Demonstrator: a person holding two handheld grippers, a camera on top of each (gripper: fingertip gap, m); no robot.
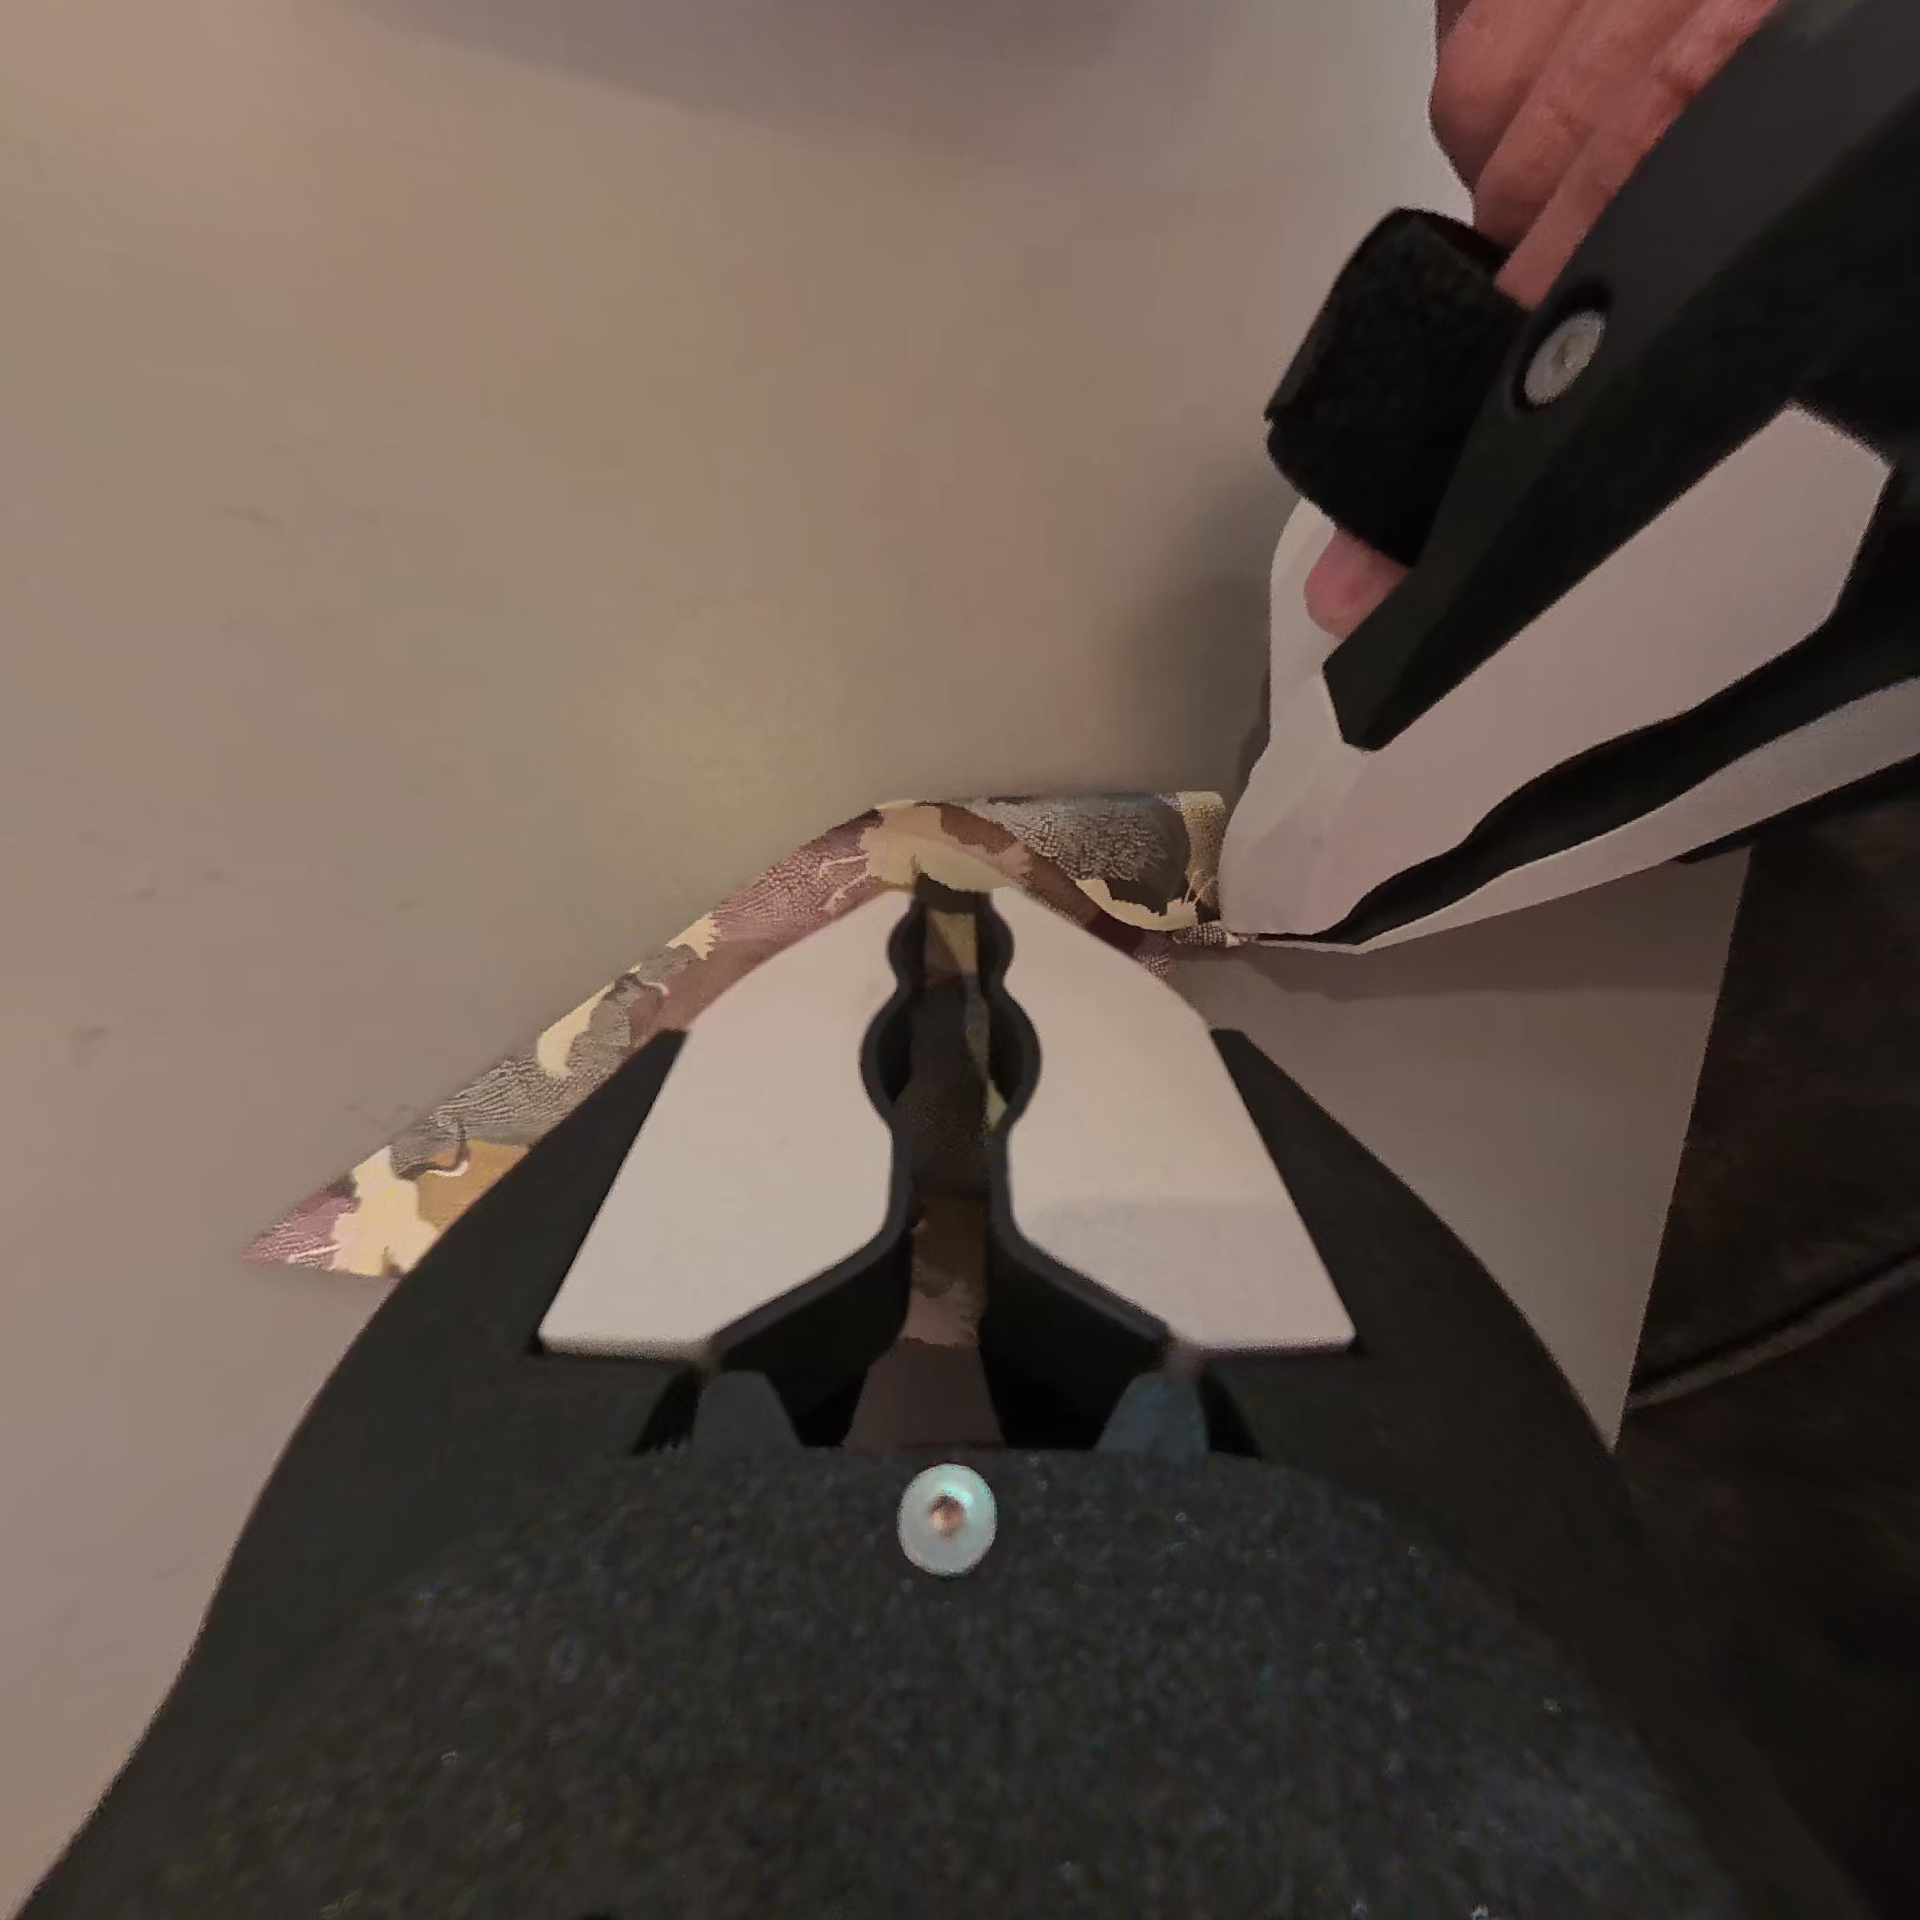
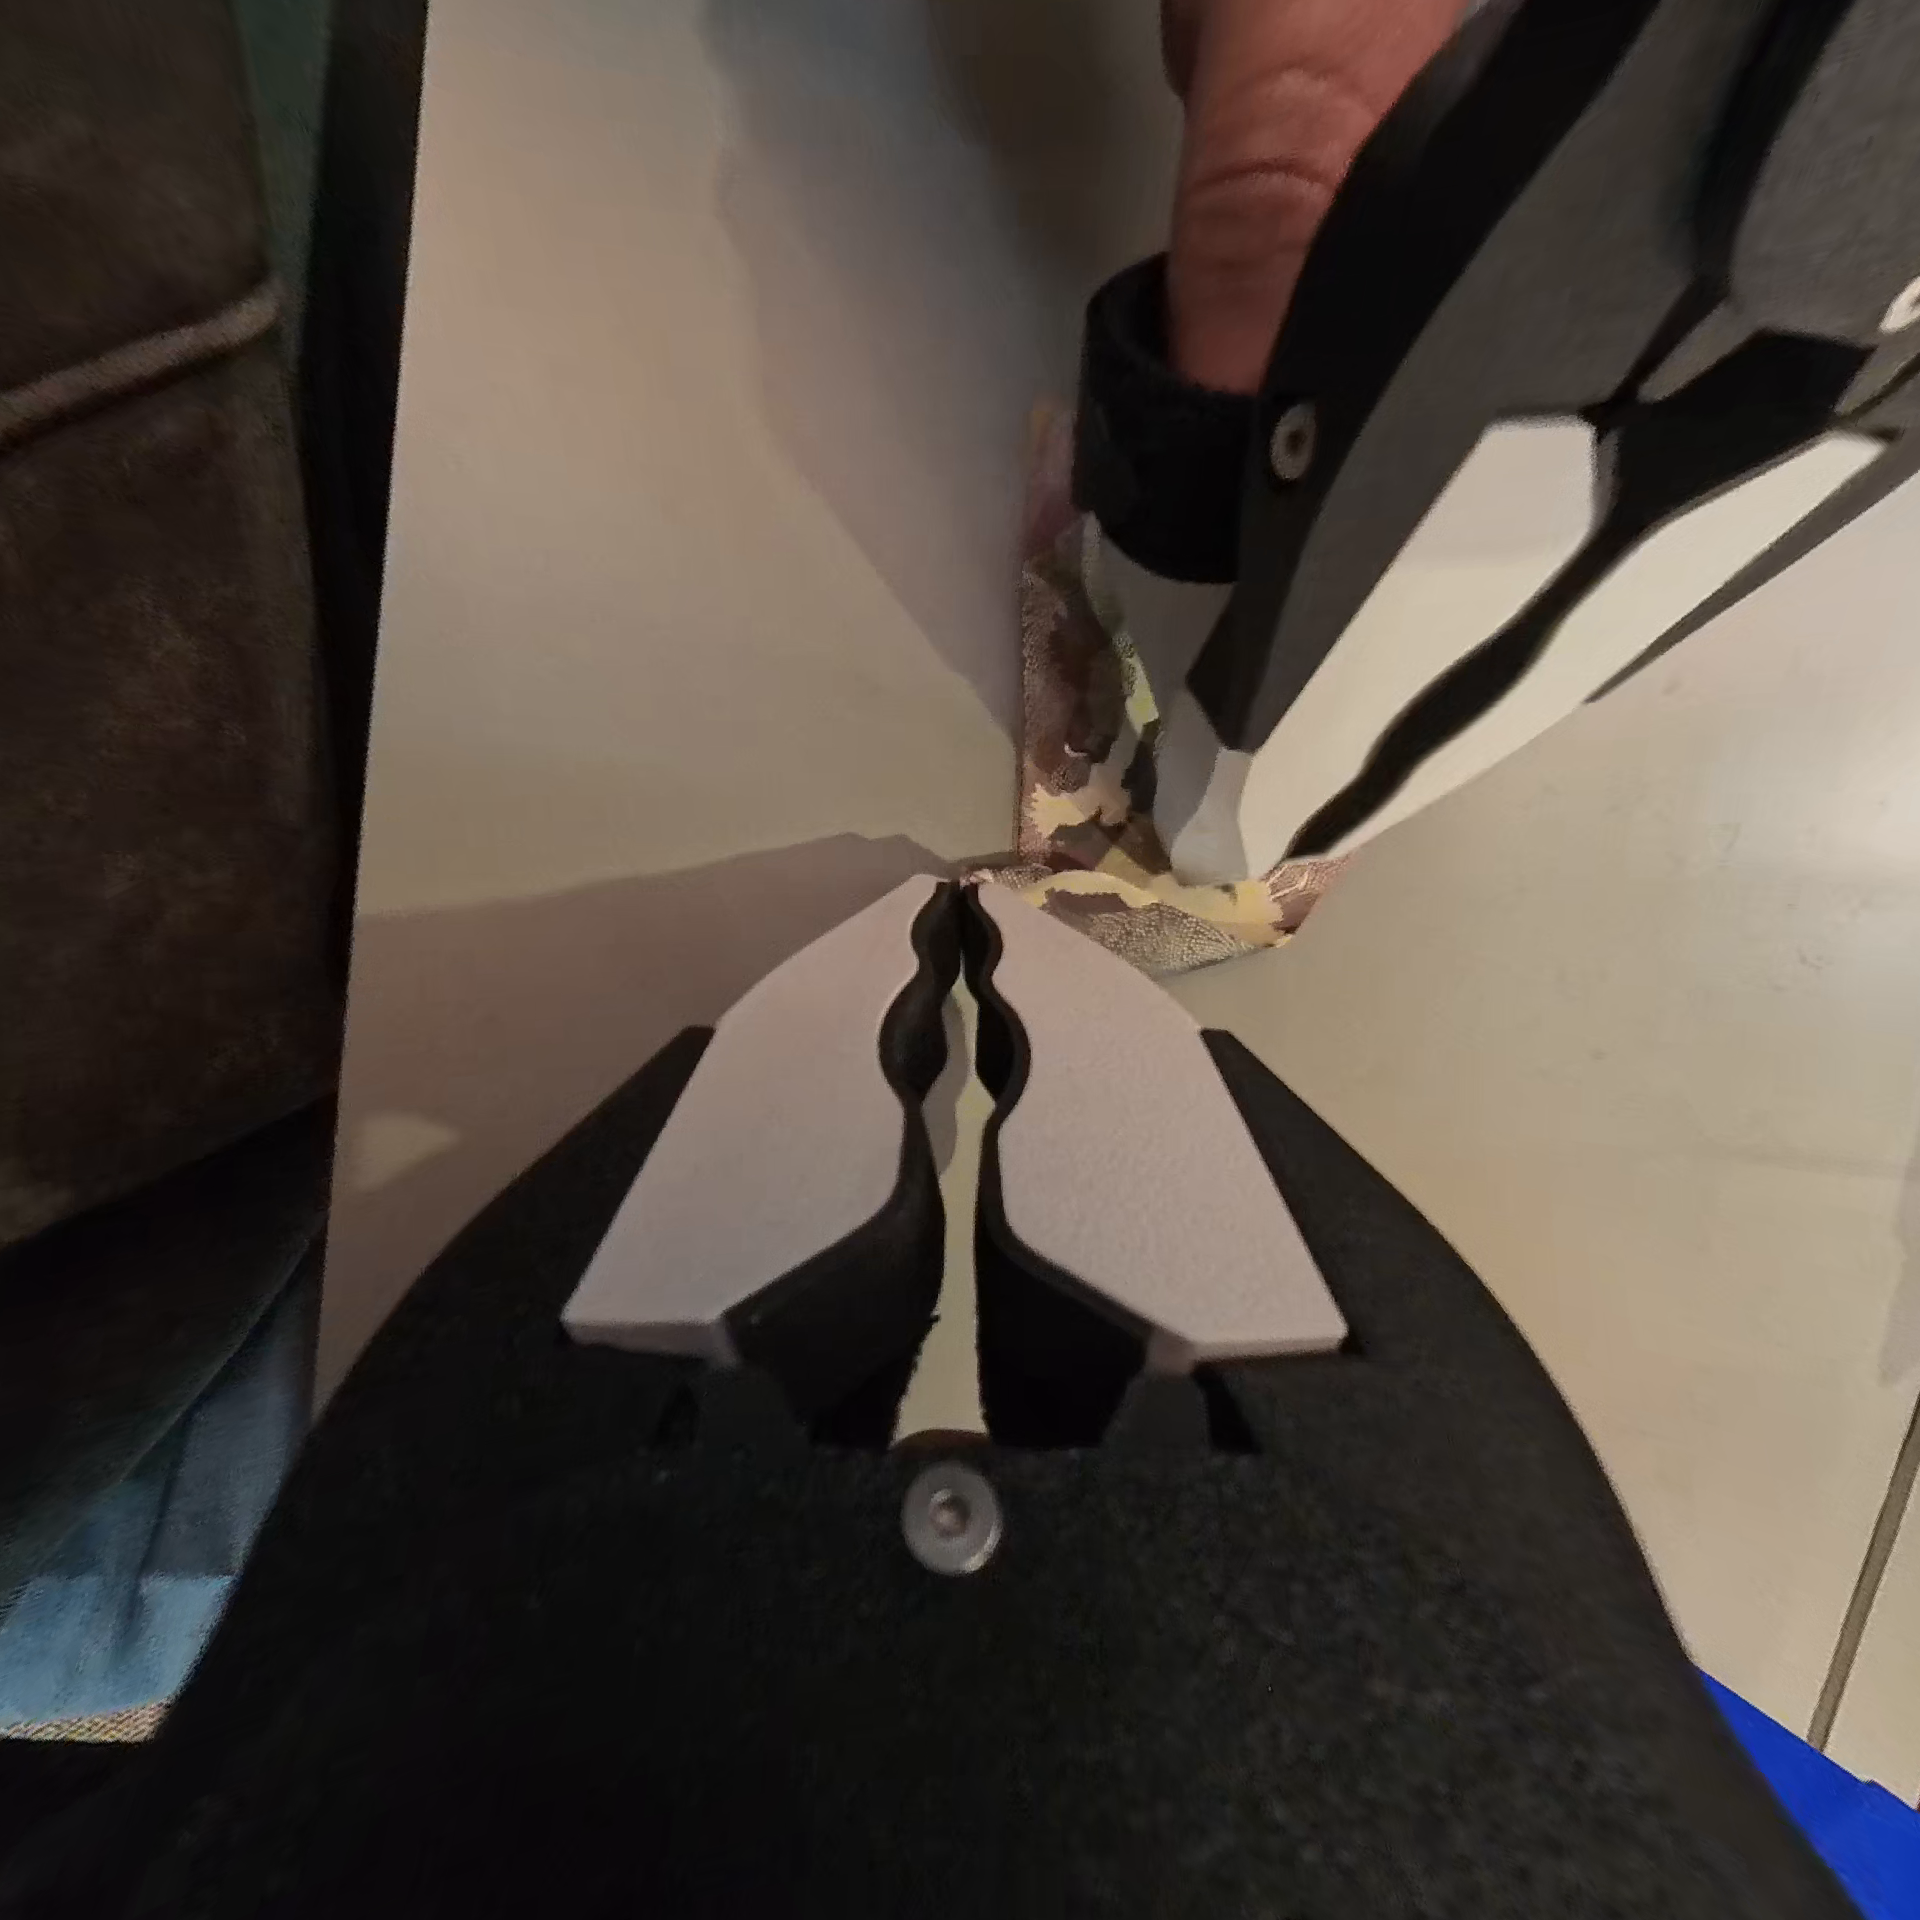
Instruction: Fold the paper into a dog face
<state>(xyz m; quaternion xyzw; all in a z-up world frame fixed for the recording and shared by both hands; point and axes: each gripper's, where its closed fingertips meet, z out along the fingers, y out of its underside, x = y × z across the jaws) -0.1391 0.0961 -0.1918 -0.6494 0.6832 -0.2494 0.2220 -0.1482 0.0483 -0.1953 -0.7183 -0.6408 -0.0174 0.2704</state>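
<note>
Pale table surface (image 1: 520, 468) fills the field; dark brown fabric (image 2: 135, 623) at nine o'clock (light blue cloth (image 2: 125, 1621) below it); blue patch (image 2: 1808, 1808) at five o'clock.

Paper (image 1: 623, 1029) mostly hidden under left gripper (image 1: 948, 894); its right tip hidden inside right gripper (image 1: 1247, 930); folded shape unclear.

Black grippers (image 1: 951, 894), pale wavy-edged jaws, silver screws (image 1: 945, 1519)
</note>
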